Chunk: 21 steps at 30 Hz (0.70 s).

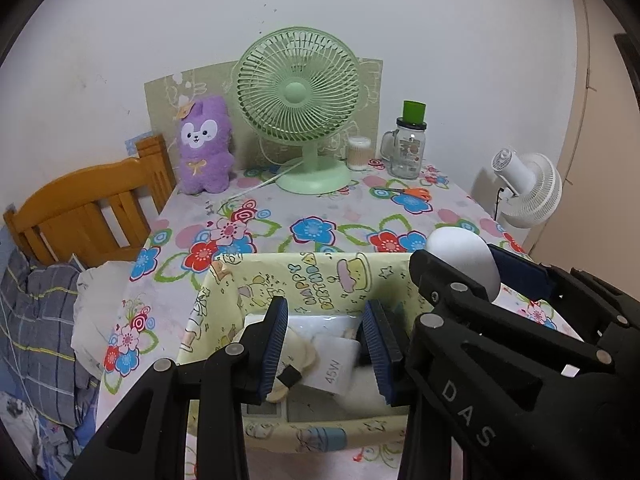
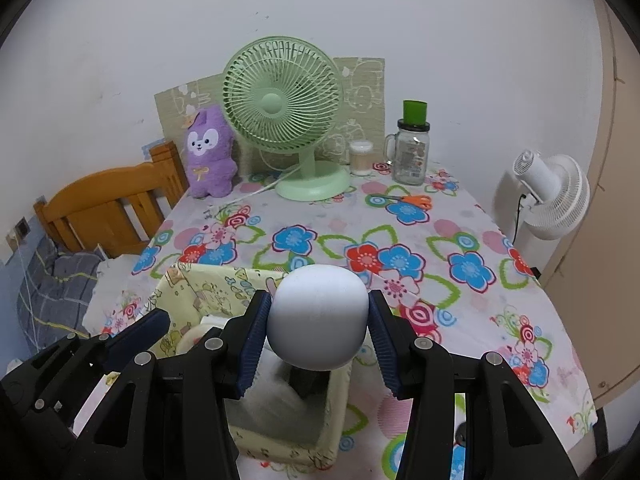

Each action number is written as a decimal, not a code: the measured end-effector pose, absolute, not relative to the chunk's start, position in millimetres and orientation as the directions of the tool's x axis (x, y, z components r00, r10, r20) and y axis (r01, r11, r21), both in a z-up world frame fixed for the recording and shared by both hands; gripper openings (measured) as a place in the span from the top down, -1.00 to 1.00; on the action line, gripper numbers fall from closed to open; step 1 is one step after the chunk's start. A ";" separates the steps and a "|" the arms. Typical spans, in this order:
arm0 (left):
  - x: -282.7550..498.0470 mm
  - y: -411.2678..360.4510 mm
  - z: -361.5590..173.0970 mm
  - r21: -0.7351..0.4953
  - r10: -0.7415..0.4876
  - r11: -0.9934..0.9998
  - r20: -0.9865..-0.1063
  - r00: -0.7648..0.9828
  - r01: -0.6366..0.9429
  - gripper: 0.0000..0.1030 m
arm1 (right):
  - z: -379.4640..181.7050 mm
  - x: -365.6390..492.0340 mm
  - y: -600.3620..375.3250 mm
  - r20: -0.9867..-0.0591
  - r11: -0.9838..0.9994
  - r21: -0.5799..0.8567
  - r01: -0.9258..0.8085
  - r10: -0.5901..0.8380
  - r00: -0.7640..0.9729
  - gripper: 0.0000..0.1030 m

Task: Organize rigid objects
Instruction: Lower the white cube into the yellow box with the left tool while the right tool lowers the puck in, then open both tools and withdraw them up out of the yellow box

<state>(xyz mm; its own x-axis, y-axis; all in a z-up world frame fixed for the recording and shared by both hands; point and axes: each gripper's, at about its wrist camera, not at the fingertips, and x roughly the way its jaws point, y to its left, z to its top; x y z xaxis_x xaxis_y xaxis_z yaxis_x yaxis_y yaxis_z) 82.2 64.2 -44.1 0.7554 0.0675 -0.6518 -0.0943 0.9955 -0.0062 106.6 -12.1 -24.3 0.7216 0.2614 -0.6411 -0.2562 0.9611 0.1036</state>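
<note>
My right gripper [image 2: 318, 330] clamps the white rounded object [image 2: 318, 316] side to side, hanging over the yellow fabric bin's [image 2: 208, 284] right half. The bin's opening lies at about 7 o'clock below the pads, so the drop is down and slightly left. My left gripper [image 1: 326, 344] stands part open over the bin, gripping nothing. The bin wall reads "HAPPY BIRTHDAY"; a card inside reads "45W" [image 1: 334, 372]; the right gripper's body reads "DAS".
</note>
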 end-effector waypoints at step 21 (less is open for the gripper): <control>91.6 85.8 -69.6 -0.012 0.059 0.995 -0.704 0.707 -0.095 -0.76 | -54.9 123.5 18.6 -0.708 0.935 0.118 -0.335 0.316 0.631 -0.43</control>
